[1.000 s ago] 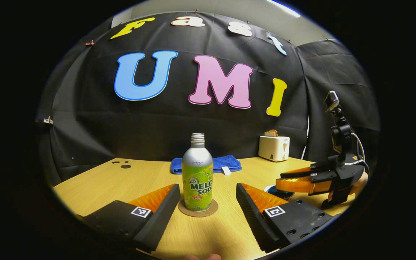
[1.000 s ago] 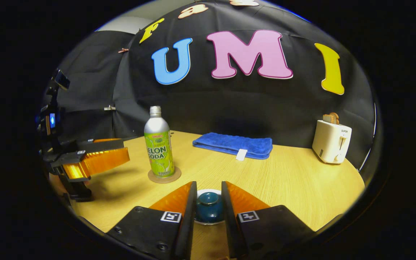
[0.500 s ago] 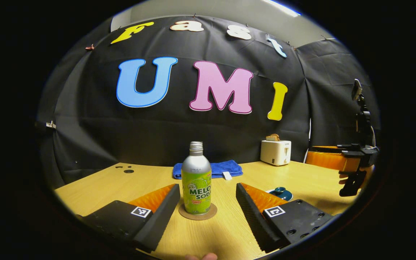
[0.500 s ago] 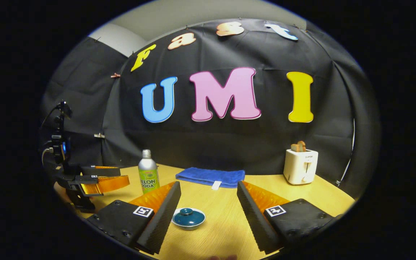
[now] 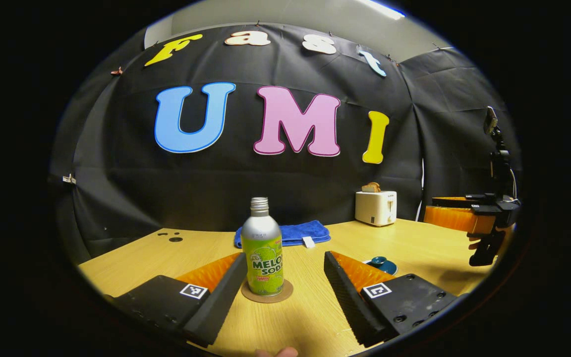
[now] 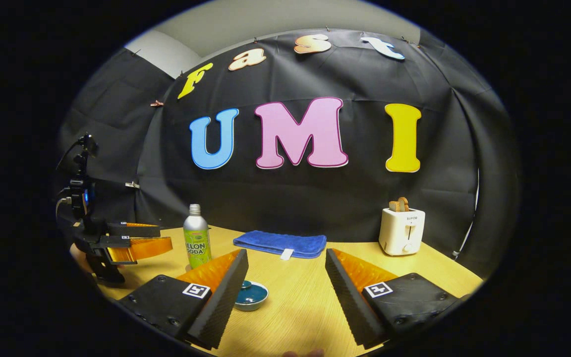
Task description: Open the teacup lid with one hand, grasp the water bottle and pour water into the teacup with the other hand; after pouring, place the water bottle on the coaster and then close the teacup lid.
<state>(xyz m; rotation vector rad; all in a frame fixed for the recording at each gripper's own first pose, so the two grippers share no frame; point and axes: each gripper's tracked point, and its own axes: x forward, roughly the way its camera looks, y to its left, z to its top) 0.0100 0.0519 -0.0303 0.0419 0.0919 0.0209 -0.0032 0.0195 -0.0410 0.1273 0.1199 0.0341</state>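
Observation:
A silver and green soda bottle [image 5: 263,248] stands upright on a round cork coaster [image 5: 267,292]. My left gripper [image 5: 285,290] is open just in front of it, the bottle between and beyond its fingers, untouched. The teal teacup with its lid on [image 5: 379,264] sits on the table to the right, partly behind a finger. In the right gripper view the teacup [image 6: 251,293] lies low left, half hidden by a finger of my right gripper [image 6: 285,292], which is open and holds nothing. The bottle [image 6: 197,237] and the left gripper [image 6: 137,240] show at the left there; the right gripper [image 5: 456,213] shows far right, raised.
A folded blue towel [image 5: 285,233] lies at the back of the wooden table [image 5: 414,248]. A white toaster [image 5: 375,207] with toast stands at the back right. A fingertip [image 5: 275,352] shows at the bottom edge.
My right gripper let go of the teacup lid, opened wide, and pulled up and back from the cup. My left gripper stays open before the bottle, shifting only slightly.

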